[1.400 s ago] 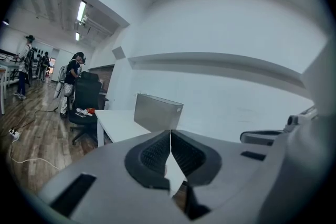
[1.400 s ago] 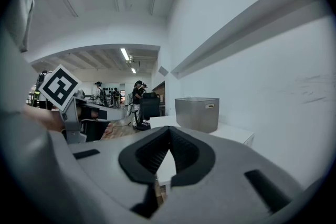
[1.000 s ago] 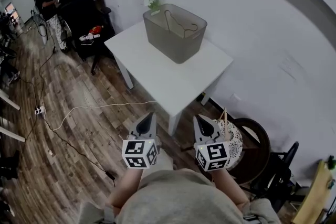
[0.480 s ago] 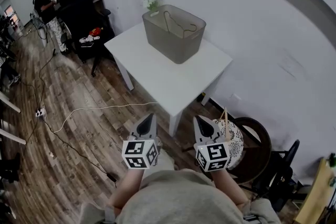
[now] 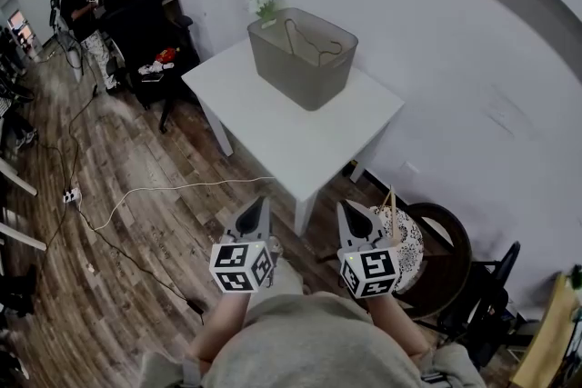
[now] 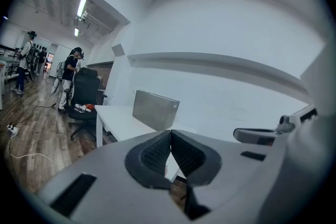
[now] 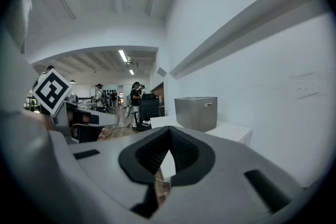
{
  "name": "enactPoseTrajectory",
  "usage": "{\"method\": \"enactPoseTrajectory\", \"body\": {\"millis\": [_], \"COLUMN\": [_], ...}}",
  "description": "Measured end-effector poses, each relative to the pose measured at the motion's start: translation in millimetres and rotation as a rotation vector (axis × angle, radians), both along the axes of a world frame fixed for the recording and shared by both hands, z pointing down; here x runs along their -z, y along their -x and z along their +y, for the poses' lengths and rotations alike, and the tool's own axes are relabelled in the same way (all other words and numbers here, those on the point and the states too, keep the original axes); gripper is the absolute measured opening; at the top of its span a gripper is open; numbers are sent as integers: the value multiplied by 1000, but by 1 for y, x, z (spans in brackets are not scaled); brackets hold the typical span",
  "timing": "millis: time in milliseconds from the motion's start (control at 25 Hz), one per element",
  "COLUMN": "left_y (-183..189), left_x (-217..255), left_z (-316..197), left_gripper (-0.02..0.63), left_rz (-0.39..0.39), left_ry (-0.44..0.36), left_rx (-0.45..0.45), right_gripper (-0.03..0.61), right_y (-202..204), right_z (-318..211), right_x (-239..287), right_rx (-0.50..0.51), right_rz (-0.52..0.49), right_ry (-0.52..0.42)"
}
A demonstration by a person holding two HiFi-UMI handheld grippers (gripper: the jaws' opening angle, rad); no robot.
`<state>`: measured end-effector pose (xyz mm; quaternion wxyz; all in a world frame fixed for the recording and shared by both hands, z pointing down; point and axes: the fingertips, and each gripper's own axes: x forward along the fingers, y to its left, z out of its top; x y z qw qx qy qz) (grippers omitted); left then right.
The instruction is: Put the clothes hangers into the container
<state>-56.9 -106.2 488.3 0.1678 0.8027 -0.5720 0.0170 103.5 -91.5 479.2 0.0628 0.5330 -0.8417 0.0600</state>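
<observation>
Left claw (image 5: pixel 258 204) and right claw (image 5: pixel 349 208) are held low and side by side in front of the person, over the wood floor (image 5: pixel 118 232) and well short of the white worktop (image 5: pixel 300 136). Left claw: jaws pressed together at the tips, nothing between them. Right claw: the same, tips meeting, nothing pinched. The grey container (image 5: pixel 300 73) stands on the far part of the worktop, close to the wall. A thin clothes hanger (image 5: pixel 307 39) lies inside it, against the far side; I cannot tell whether more than one is in there. A small potted plant (image 5: pixel 265 6) sits just behind the container, at the worktop's far corner. A white cable (image 5: pixel 173 187) trails across the floor left of the worktop. A round chair (image 5: pixel 447 254) with a patterned cushion (image 5: pixel 406 239) is just right of the right claw. People (image 5: pixel 75 0) stand far off at upper left, near a black office chair (image 5: pixel 136 14).
</observation>
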Motion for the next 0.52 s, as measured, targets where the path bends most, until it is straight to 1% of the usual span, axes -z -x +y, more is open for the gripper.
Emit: {"method": "enactPoseTrajectory", "body": {"millis": [520], "left_y": [-1], "left_x": [1], "left_z": [-4], "left_gripper": [9], "left_rz": [1], "left_ry": [-5], "left_rx": [5], "right_gripper": [0], "right_y": [-6], "right_z": [-4], "right_x": [-1], "right_rx": [-11], "right_rz": [-11], "right_ry": [2]}}
